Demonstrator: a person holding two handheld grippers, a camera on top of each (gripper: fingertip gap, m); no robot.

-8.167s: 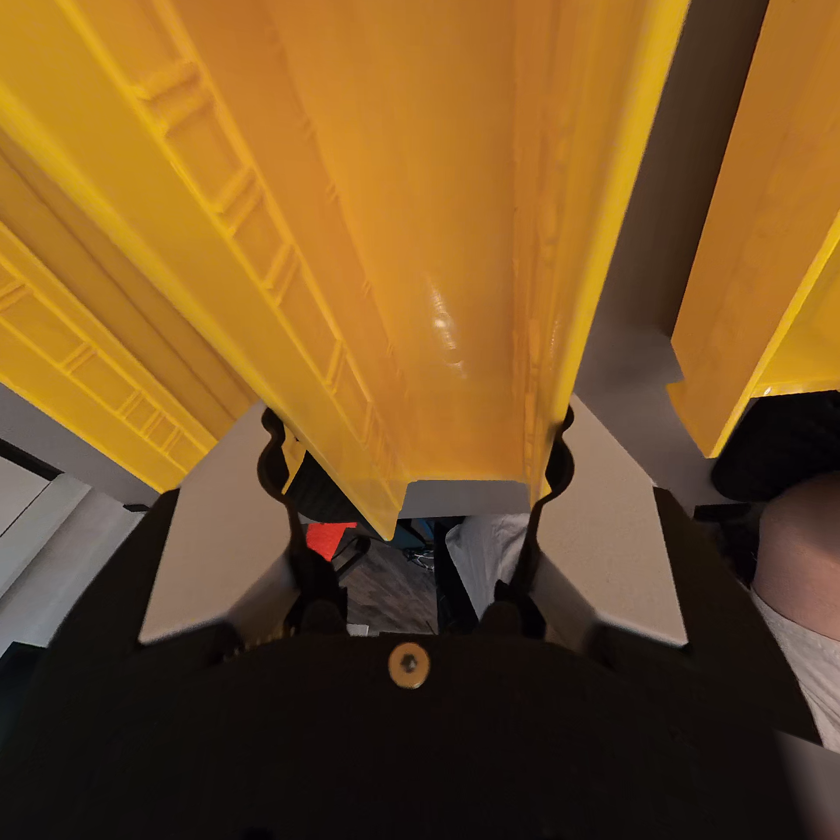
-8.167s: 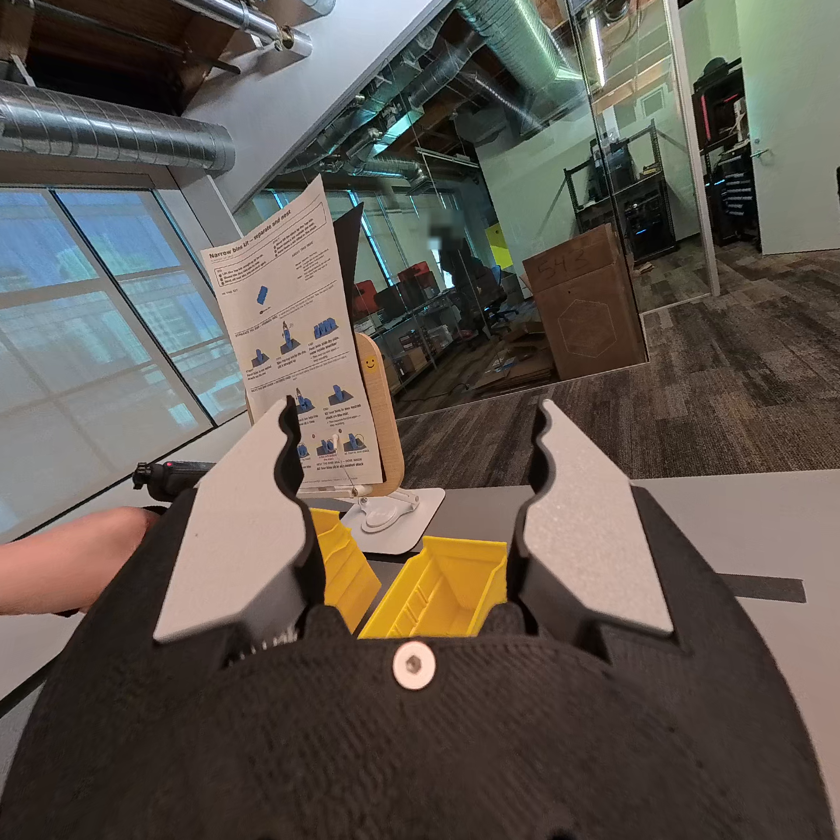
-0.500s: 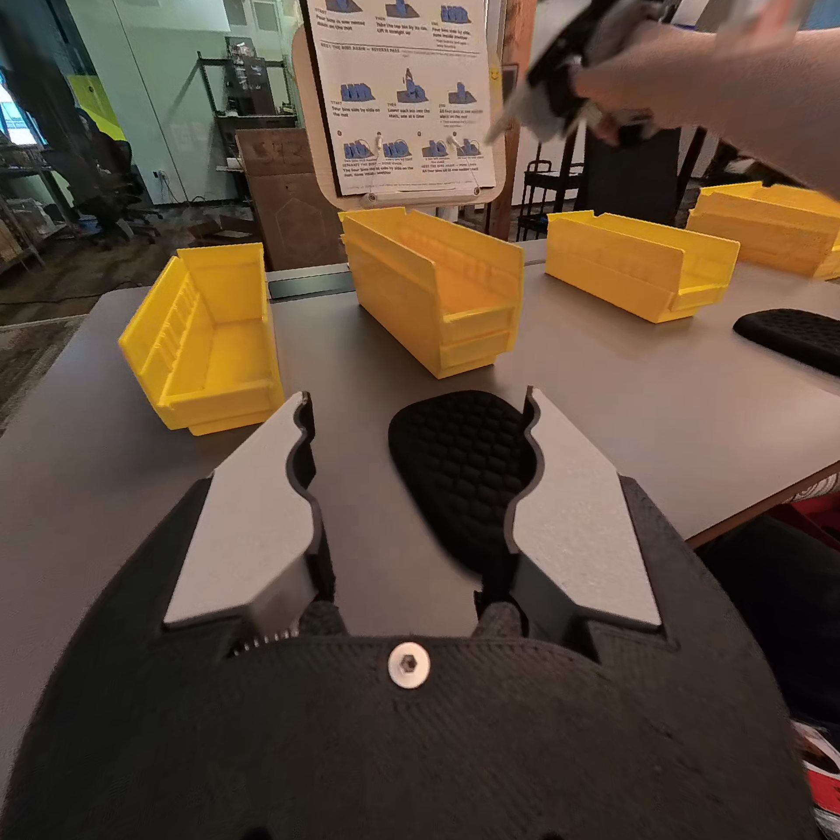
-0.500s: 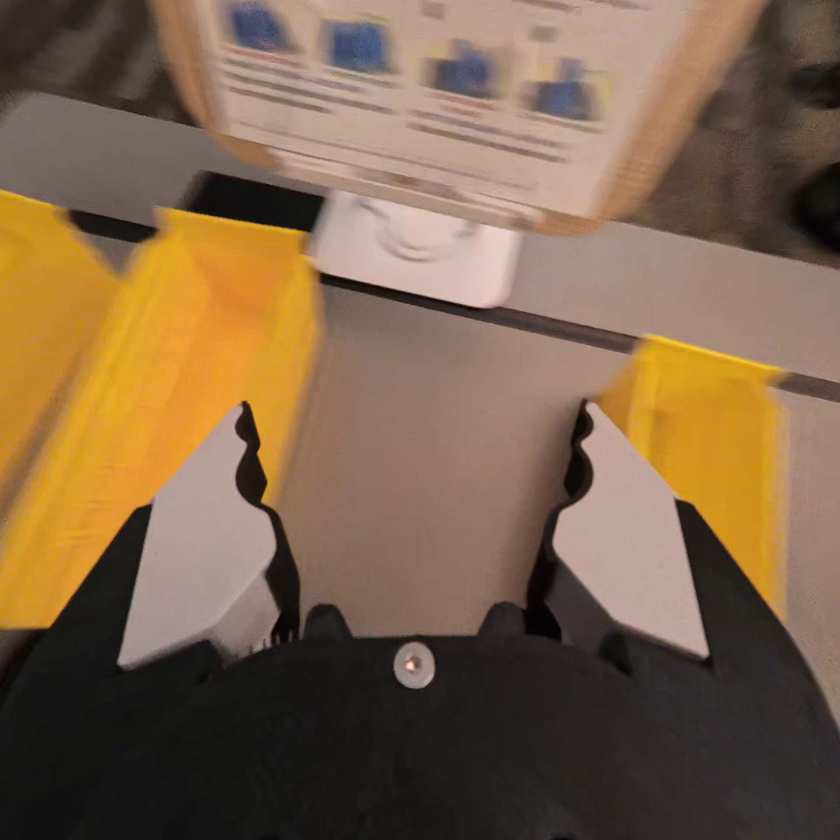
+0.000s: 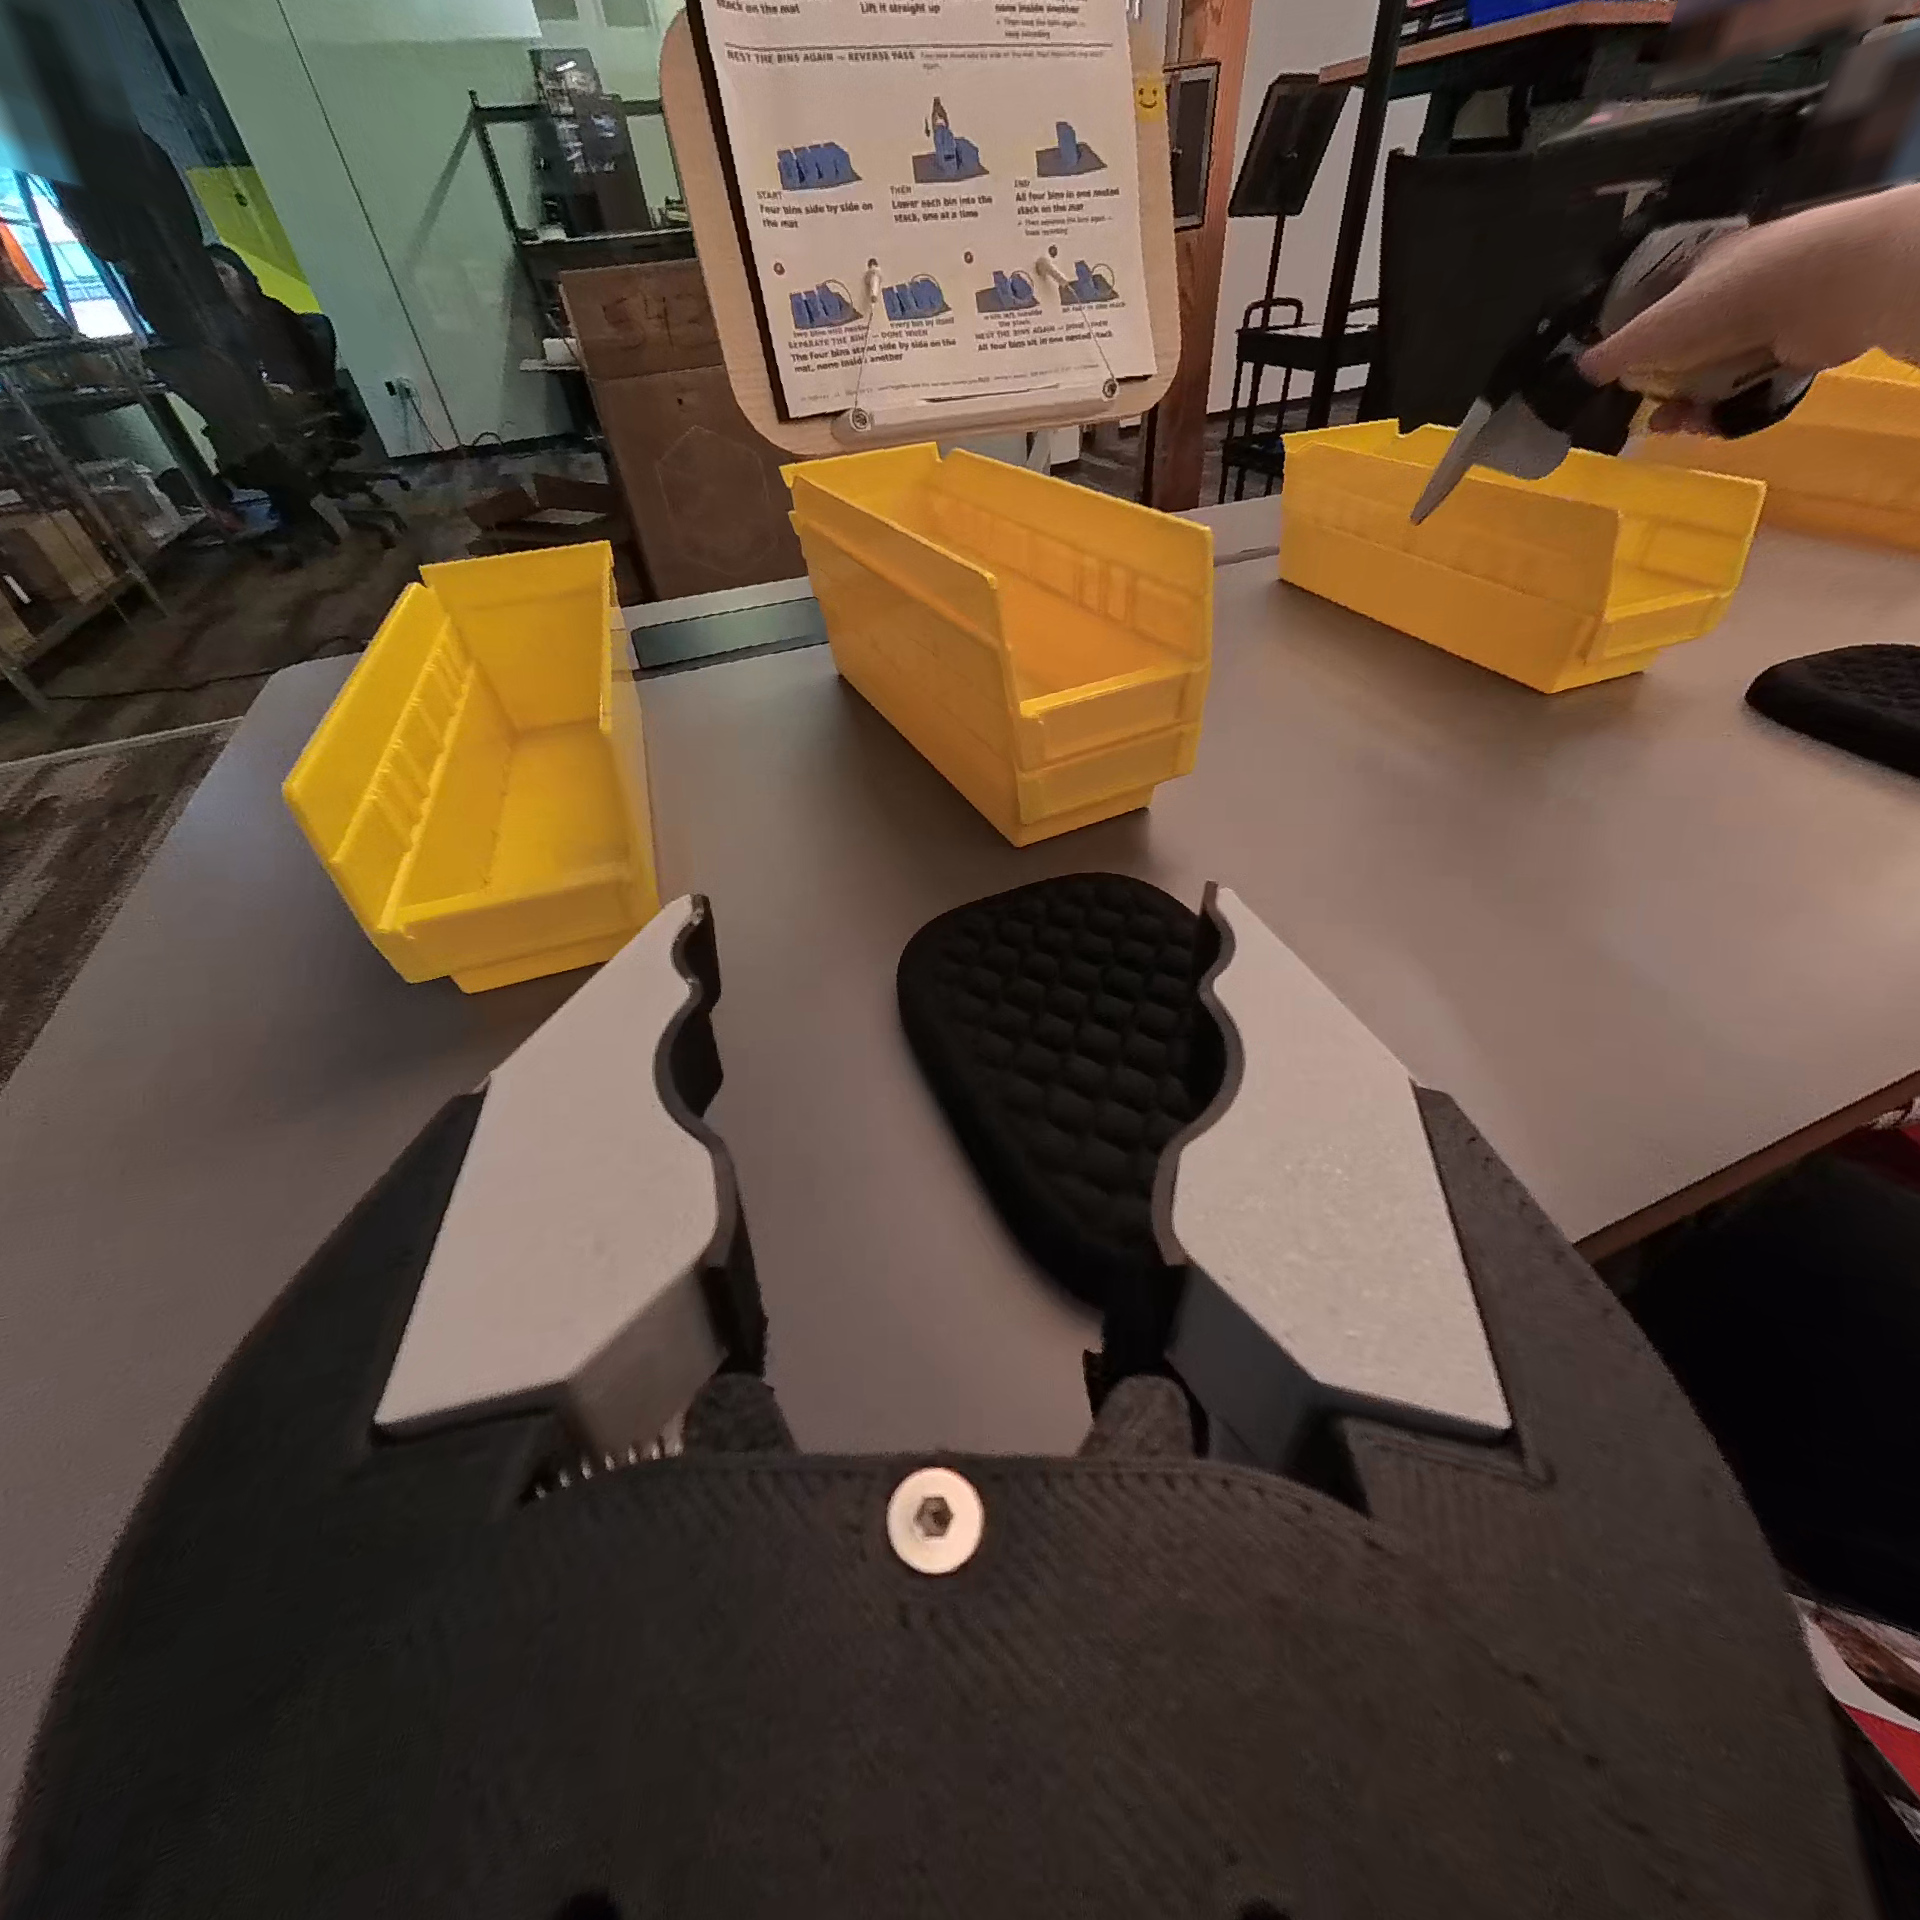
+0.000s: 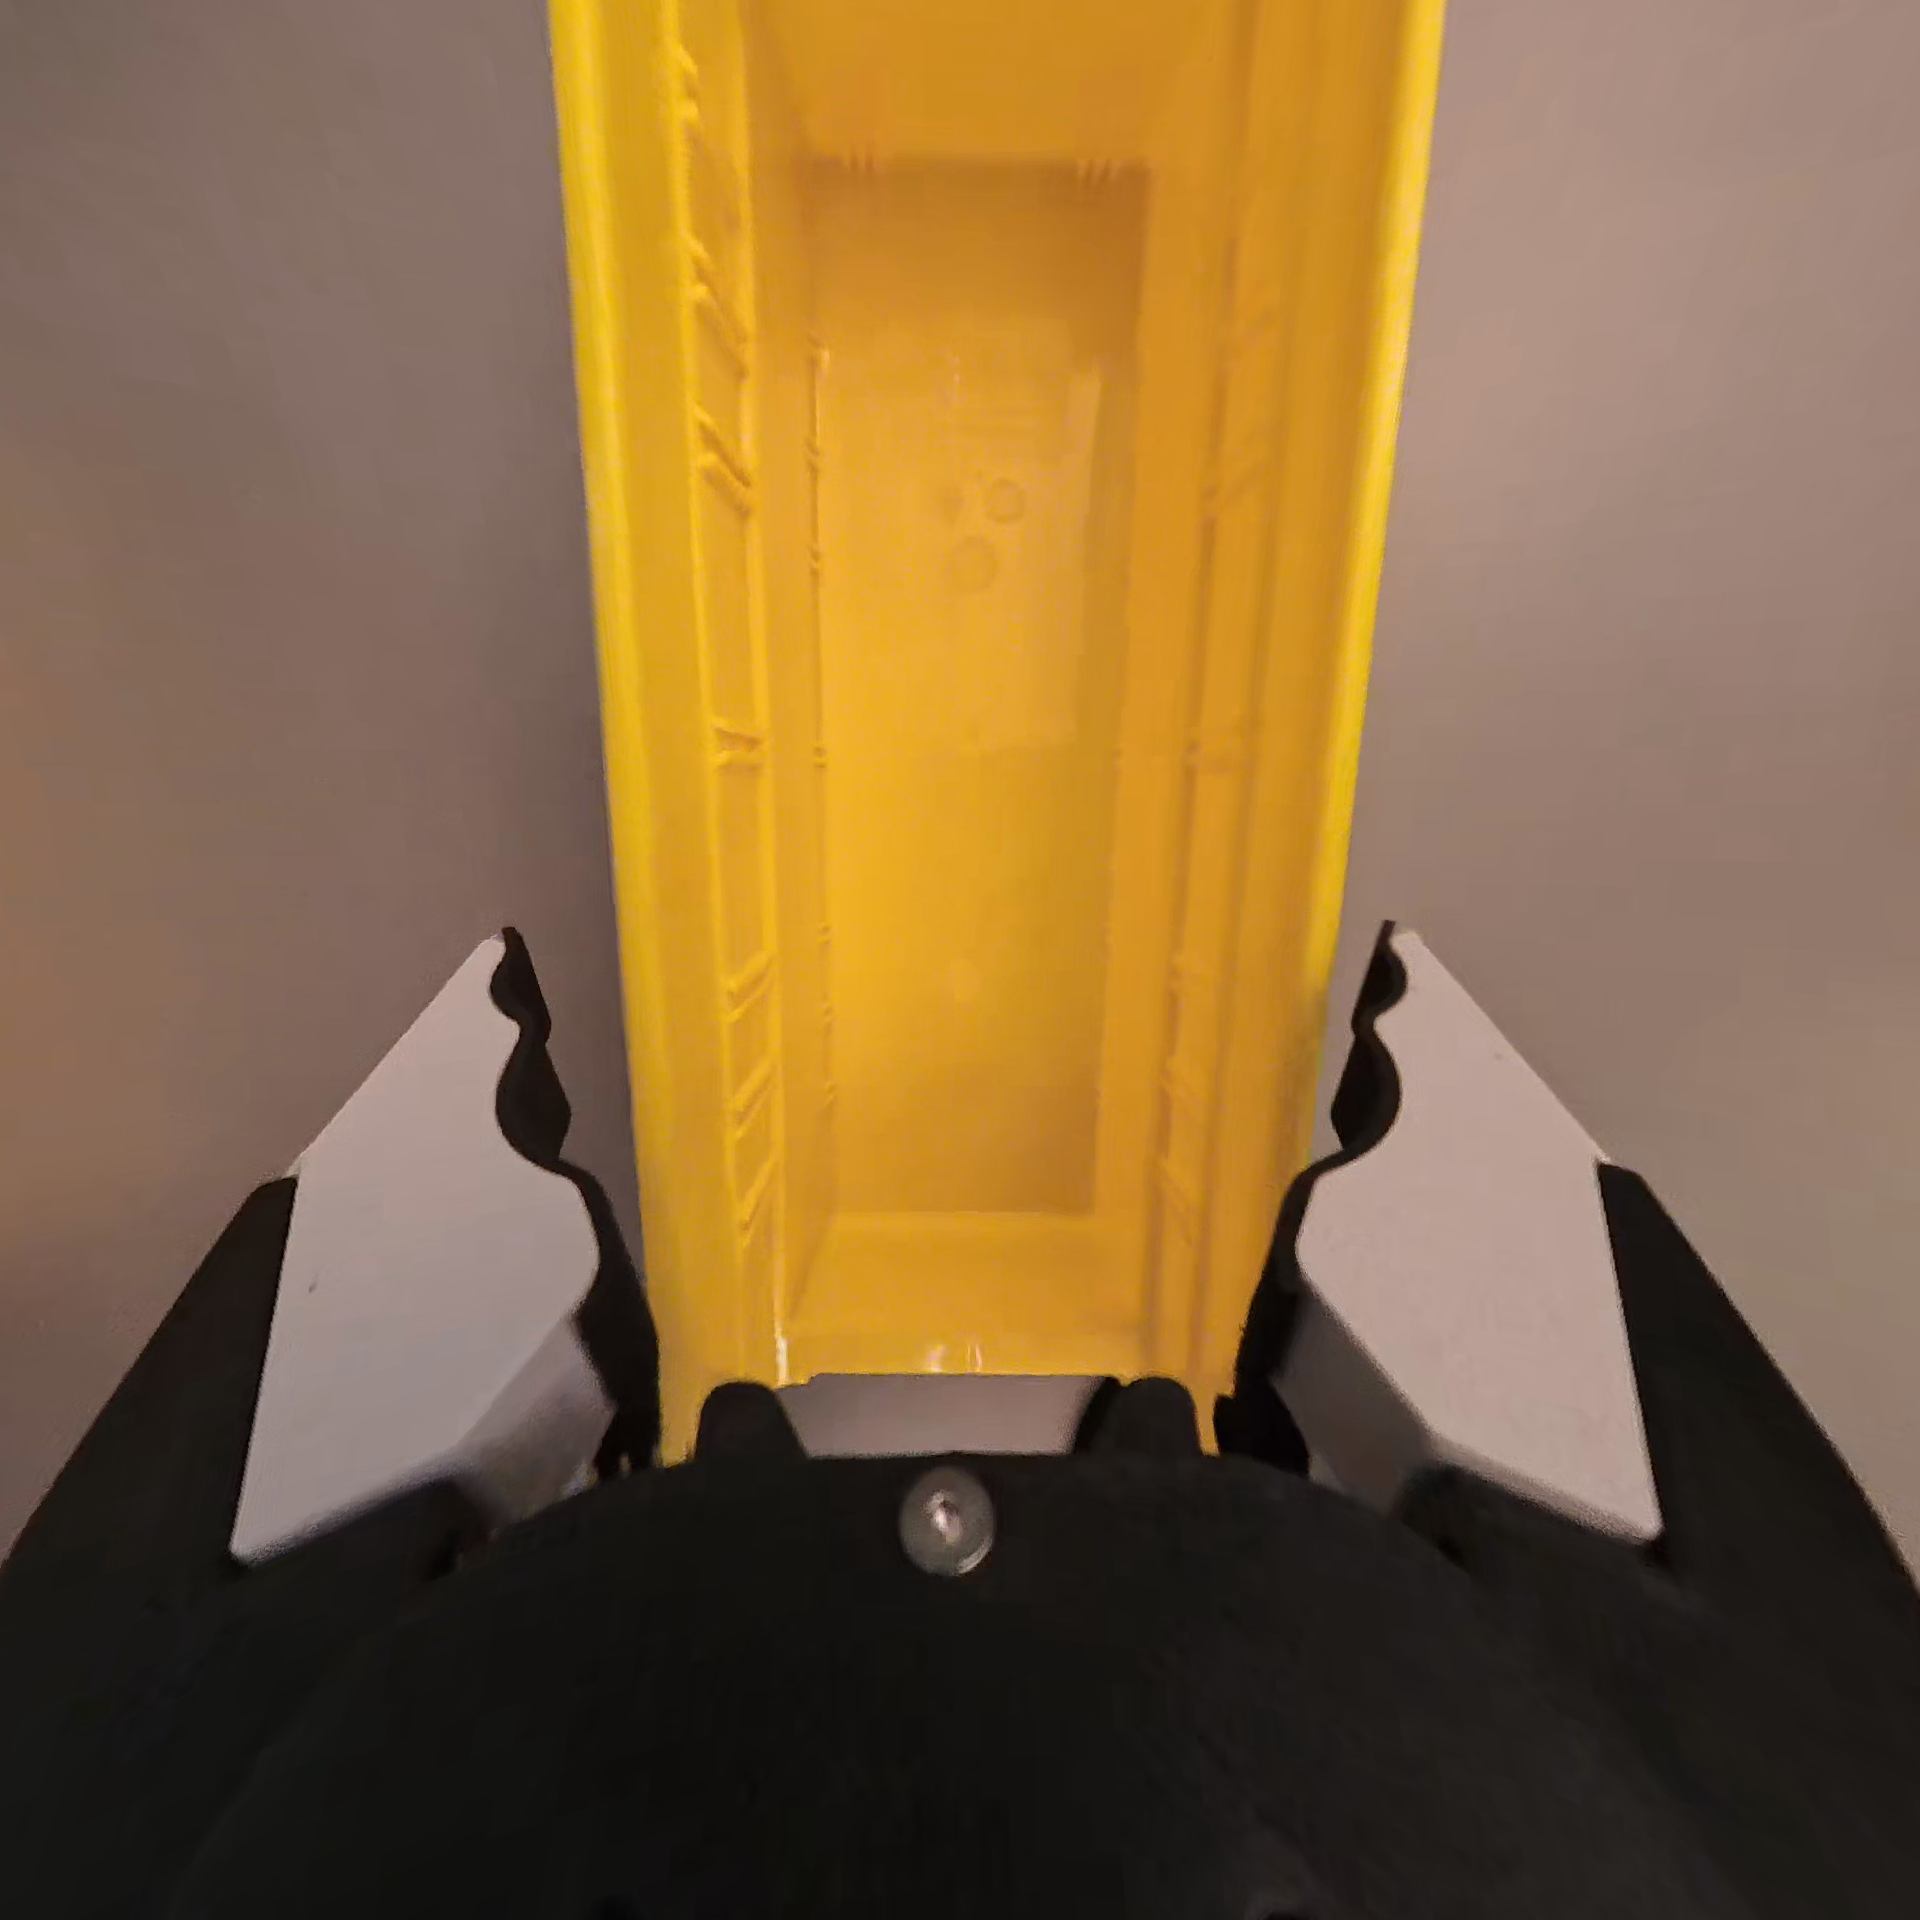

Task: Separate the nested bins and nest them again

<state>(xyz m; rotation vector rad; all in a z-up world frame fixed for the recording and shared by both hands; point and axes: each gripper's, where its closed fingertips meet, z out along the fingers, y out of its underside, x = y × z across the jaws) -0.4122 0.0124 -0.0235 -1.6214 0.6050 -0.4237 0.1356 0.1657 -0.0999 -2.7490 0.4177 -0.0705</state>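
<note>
Since half a second ago the right gripper (image 6: 951,940) has swung down from beside the instruction sheet (image 5: 925,197) and widened its jaws, and it now hangs over one yellow bin (image 6: 977,727), straddling it. Its fingers (image 6: 436,1122) stand apart outside the bin's long walls, with a gap showing on the left side, so nothing is clamped. Across the grey desk (image 5: 1403,883) the left wrist view shows that same bin (image 5: 1496,561) to the right, a two-high nested pair (image 5: 997,634) in the middle, a single bin (image 5: 478,769) at the left, and one more (image 5: 1860,468) at the far right edge. Nearer lies a black textured pad (image 5: 1060,1039), a second one (image 5: 1849,696) at the right. The left gripper (image 5: 956,914) hovers above the desk, jaws apart and bare.
</note>
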